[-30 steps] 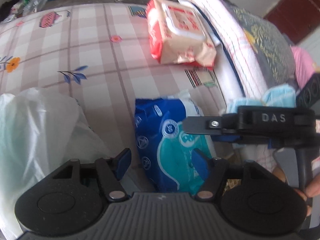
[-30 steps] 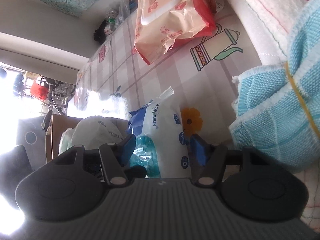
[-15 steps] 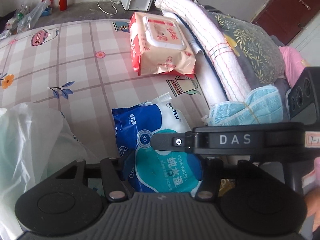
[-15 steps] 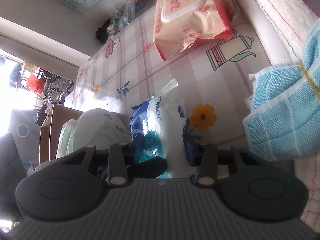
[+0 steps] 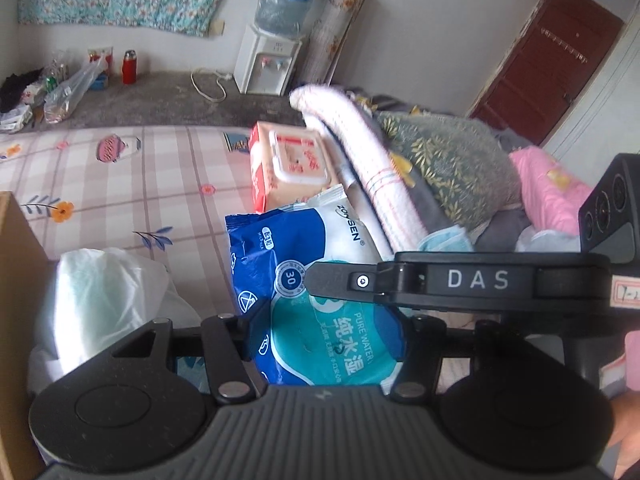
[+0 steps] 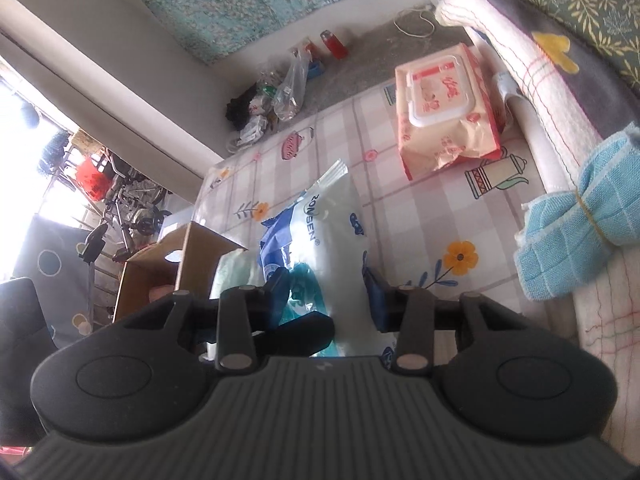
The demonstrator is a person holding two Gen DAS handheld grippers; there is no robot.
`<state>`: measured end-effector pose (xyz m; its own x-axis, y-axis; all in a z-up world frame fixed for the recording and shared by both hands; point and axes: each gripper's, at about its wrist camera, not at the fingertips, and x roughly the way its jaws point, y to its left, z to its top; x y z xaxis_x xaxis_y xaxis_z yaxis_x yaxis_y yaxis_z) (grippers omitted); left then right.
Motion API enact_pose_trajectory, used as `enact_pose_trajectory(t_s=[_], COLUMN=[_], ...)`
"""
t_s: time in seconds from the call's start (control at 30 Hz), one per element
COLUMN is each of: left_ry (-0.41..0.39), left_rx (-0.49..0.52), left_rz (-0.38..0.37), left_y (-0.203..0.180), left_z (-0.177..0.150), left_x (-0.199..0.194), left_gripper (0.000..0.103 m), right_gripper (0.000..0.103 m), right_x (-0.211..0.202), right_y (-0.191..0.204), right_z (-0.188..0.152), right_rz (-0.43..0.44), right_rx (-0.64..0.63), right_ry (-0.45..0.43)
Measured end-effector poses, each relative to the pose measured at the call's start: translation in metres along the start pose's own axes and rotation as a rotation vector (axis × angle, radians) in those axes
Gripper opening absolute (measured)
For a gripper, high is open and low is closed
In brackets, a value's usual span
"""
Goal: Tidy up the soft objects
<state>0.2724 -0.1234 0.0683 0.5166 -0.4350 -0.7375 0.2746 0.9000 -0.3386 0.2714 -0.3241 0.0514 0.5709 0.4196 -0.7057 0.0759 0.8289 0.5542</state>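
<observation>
A blue and white wet-wipe pack (image 5: 320,280) is held off the checked mat (image 5: 140,184). My left gripper (image 5: 328,332) is shut on its near end. My right gripper (image 6: 326,292) is shut on the same pack (image 6: 336,224) from the right side; its finger (image 5: 440,280) crosses the left wrist view. A red and beige wipe pack (image 5: 288,168) lies on the mat further back, also in the right wrist view (image 6: 444,108). A light blue folded cloth (image 6: 580,216) tied with a band lies at the right.
A cardboard box (image 6: 176,264) stands at the left, its edge in the left wrist view (image 5: 16,280). A white plastic bag (image 5: 104,300) lies beside it. Rolled blankets and pillows (image 5: 420,168) line the right. A water dispenser (image 5: 268,60) stands at the back wall.
Both grippers have closed on the blue wipe pack and lifted it off the mat. The view has tilted up, and the cardboard box has come into sight at the left.
</observation>
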Motion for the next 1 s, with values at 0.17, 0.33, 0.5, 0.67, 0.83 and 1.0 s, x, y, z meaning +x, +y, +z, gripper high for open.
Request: enact_pose_trajectory(t_s=[0.17, 0.33, 0.5, 0.67, 0.83, 1.0], left_ry=[-0.082, -0.141, -0.176, -0.186, -0.143, -0.087], left_rx=[-0.025, -0.069, -0.124, -0.198, -0.285, -0.328], left_rz=[0.005, 0.018, 0.076, 0.157, 0.2, 0.182], left_y=[0.004, 0.033, 0.081, 0.137, 0.191, 0.226], left_z=[-0.014, -0.032, -0.052, -0.077, -0.107, -0.126], left_x=[-0.052, -0.104, -0.155, -0.191, -0.196, -0.177], left_gripper=[0.058, 0.058, 0.058, 0.058, 0.056, 0.056], right_gripper=[0.04, 0.04, 0.04, 0.041, 0.041, 0.041], right_x=[-0.03, -0.037, -0.019, 0.023, 0.074, 0.108], right_y=[0.043, 0.097, 0.159, 0.22, 0.25, 0.262], right_z=[-0.017, -0.041, -0.068, -0.104, -0.14, -0.168], right_rz=[0.038, 0.084, 0.155, 0.22, 0.225, 0.142], right_rx=[-0.045, -0.098, -0.146, -0.182, -0.203, -0.278], right_ry=[-0.034, -0.019, 0.031, 0.119, 0.207, 0.231])
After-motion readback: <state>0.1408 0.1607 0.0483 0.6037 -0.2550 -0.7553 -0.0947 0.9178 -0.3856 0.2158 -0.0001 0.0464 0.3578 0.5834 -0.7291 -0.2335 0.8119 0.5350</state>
